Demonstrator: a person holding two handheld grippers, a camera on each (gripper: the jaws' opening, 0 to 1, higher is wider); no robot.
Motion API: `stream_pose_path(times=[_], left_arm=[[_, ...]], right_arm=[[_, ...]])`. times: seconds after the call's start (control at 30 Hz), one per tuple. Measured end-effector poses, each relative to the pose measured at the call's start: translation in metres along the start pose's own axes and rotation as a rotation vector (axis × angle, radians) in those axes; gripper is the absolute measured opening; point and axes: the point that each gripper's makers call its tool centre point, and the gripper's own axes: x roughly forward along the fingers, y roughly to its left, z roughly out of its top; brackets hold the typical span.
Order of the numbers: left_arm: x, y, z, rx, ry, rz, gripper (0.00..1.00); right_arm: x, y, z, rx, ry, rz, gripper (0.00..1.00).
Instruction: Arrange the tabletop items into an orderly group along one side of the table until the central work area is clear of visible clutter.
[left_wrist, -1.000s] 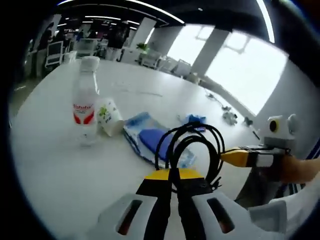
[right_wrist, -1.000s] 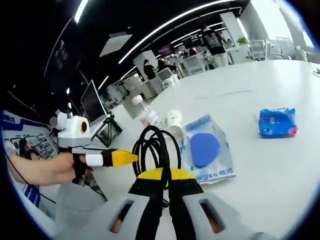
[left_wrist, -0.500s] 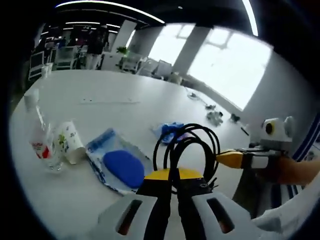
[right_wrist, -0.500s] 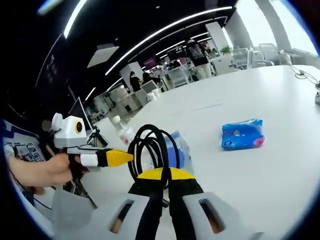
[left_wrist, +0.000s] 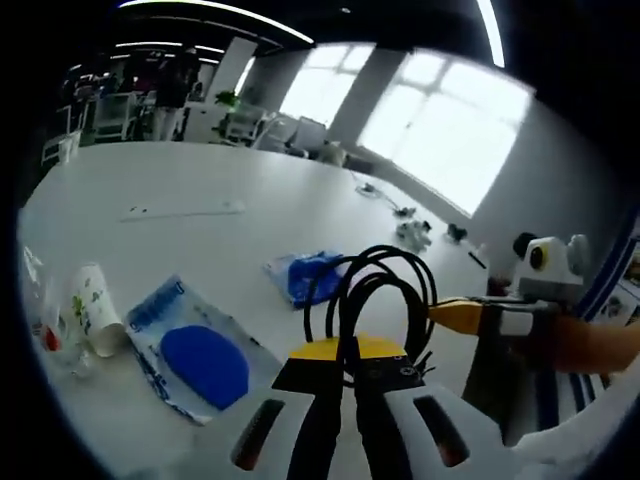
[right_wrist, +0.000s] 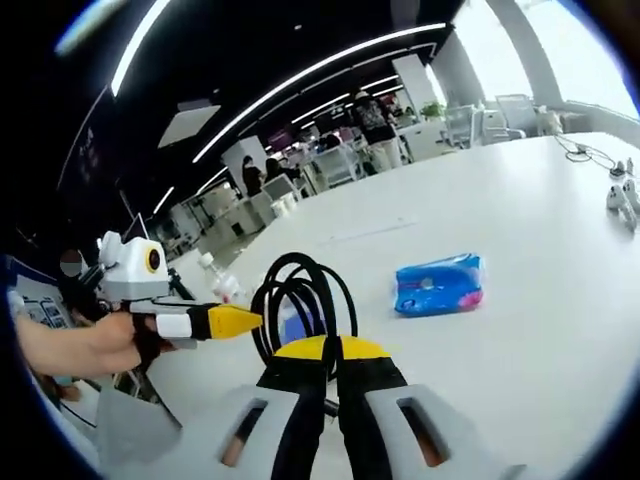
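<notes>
A coil of black cable (left_wrist: 375, 290) stands up between my left gripper's (left_wrist: 347, 352) yellow-tipped jaws, which are shut on it. My right gripper (left_wrist: 462, 316) comes in from the right, its yellow tip beside the coil. In the right gripper view the right gripper (right_wrist: 330, 352) is shut on the black cable coil (right_wrist: 298, 295), with the left gripper (right_wrist: 236, 321) pointing at it from the left. On the white table (left_wrist: 200, 240) lie a blue tissue pack (left_wrist: 305, 275) (right_wrist: 438, 284), a clear packet with a blue round pad (left_wrist: 195, 355), a paper cup (left_wrist: 92, 310) on its side and a water bottle (right_wrist: 222, 283).
Small loose items and a cord (left_wrist: 410, 232) (right_wrist: 618, 190) lie near the table's far edge by the windows. A thin pale strip (left_wrist: 180, 210) lies further out on the table. Chairs, desks and people stand in the background beyond the table.
Both views have swung with the hands: the bottle, cup and packet slid toward the left edge, the tissue pack toward the middle. Both grippers still hold the cable coil.
</notes>
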Motion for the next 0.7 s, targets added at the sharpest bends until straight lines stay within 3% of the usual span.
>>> stream_pose_path(times=[0.33,0.7], left_arm=[[0.028,-0.016,-0.001,0.032,0.046,-0.022,0.00],[0.045,-0.016,-0.009,0.023,0.088,-0.010,0.00]], right_arm=[[-0.009,-0.031,0.007,0.027,-0.014,-0.045,0.00],[-0.006,-0.046,0.007,0.045,-0.001,-0.048,0.00]])
